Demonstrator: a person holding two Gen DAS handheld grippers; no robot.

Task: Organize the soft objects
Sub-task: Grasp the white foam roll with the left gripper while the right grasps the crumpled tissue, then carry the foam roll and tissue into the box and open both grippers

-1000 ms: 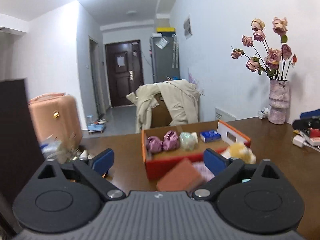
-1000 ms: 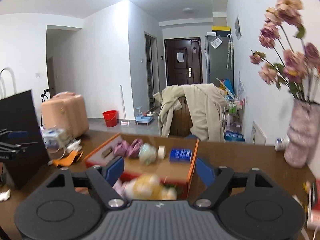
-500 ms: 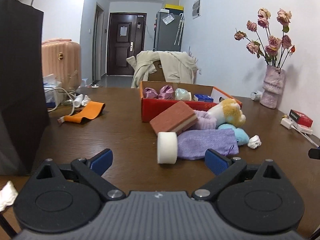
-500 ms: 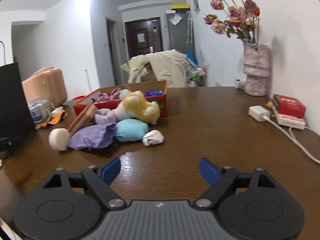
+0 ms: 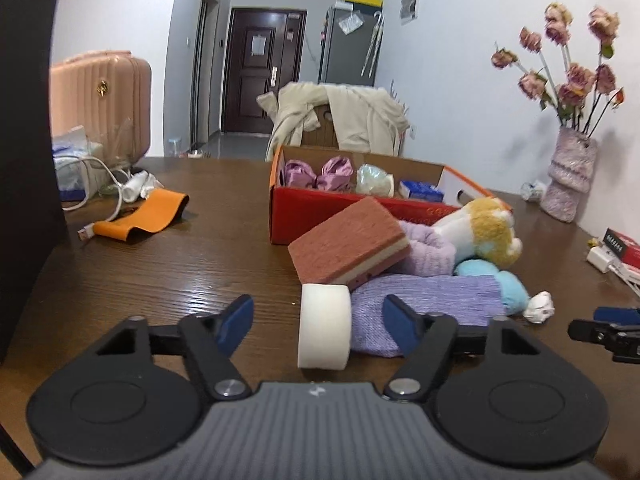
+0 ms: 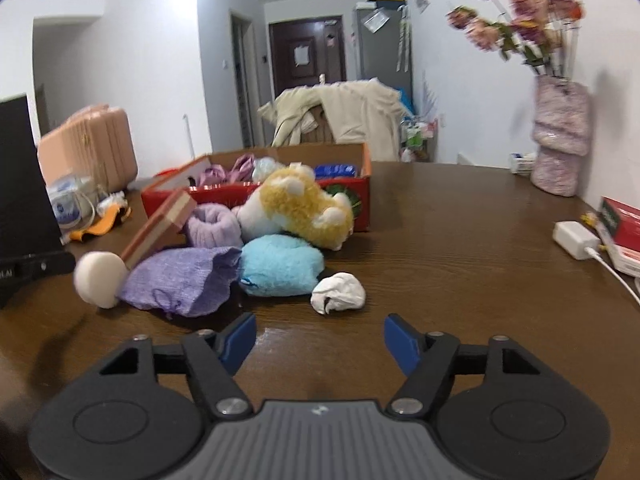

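Note:
A heap of soft things lies on the brown table before a red cardboard box [image 5: 320, 210]. A white foam puck [image 5: 324, 326] stands on edge between the fingers of my left gripper [image 5: 318, 318], whose jaws are closing without touching it. Behind it lie a purple cloth [image 5: 428, 308], a pink sponge [image 5: 348, 240], a lilac roll [image 6: 214, 226], a blue pad [image 6: 280, 266] and a yellow-white plush toy [image 6: 300, 206]. My right gripper [image 6: 320, 338] is closing too, with nothing between its fingers. A small white crumpled wad [image 6: 338, 292] lies just ahead of it.
A black bag [image 5: 24, 160] stands at the left. An orange strap [image 5: 148, 216] and cables lie beyond it. A vase of pink flowers [image 6: 558, 140], a white charger [image 6: 574, 234] and a red box [image 6: 622, 232] sit at the right. A chair draped with a jacket [image 5: 340, 116] stands behind.
Both grippers have come down and forward toward the heap, and their jaws have narrowed. The foam puck now sits between the left fingers; the white wad is closer to the right ones.

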